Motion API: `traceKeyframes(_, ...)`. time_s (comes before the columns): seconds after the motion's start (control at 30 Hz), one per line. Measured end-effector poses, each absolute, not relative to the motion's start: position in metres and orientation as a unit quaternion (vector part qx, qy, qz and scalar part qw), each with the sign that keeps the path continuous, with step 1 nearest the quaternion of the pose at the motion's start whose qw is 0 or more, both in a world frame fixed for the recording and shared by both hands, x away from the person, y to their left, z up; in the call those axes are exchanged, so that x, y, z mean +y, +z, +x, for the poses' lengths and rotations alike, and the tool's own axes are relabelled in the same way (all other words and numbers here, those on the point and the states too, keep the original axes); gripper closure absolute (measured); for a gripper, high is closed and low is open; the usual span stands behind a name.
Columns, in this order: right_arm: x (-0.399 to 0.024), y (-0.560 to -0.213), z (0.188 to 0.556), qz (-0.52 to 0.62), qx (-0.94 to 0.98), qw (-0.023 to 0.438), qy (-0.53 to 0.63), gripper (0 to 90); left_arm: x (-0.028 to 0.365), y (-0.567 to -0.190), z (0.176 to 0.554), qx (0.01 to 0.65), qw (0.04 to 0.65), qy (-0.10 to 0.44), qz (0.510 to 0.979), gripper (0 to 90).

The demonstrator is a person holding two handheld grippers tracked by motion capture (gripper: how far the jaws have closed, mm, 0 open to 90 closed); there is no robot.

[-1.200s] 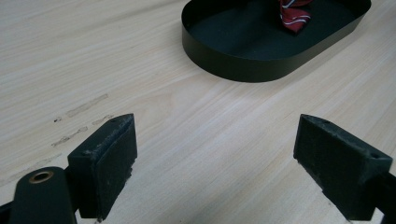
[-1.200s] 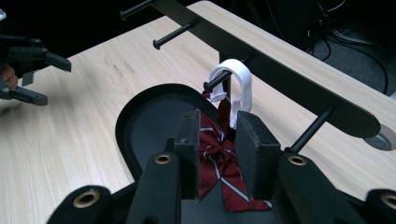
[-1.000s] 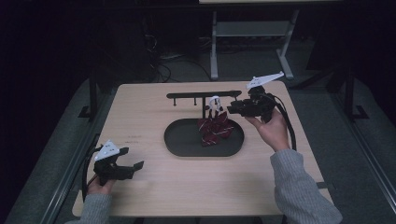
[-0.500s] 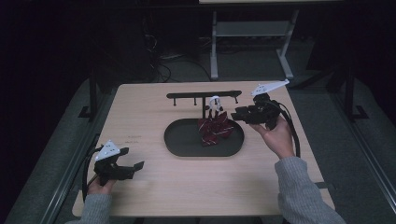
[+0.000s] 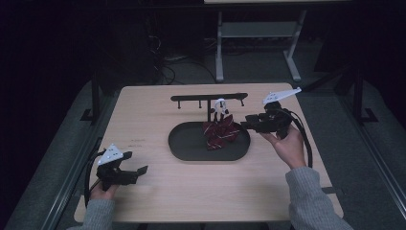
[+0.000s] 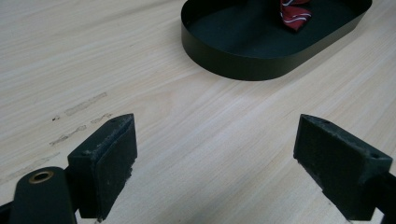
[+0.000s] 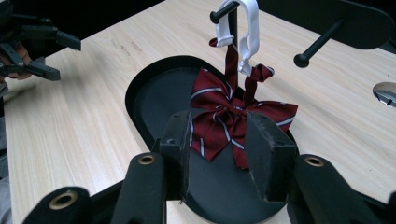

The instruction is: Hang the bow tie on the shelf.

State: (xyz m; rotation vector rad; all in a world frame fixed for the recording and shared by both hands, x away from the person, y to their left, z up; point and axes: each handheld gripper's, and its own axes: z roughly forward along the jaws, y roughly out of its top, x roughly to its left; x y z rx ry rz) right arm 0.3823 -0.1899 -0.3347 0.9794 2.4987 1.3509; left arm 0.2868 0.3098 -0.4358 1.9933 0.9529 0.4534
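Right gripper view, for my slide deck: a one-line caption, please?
Open right claw faces a striped red bow tie hanging by a white clip over the black tray.

bow tie cut off by the top edge in the left gripper view, tray front hidden behind right claw

left hand-held gripper agape, right hand-held gripper just widening
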Motion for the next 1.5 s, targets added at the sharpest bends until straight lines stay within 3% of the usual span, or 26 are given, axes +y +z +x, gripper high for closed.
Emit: traceKeyframes(1.5,-0.227,-0.378,0.352,0.356,0.821,0.052,0.443,54.7,0.310,-0.436,0.287,0.382,0.428,0.181,0.799,13.1)
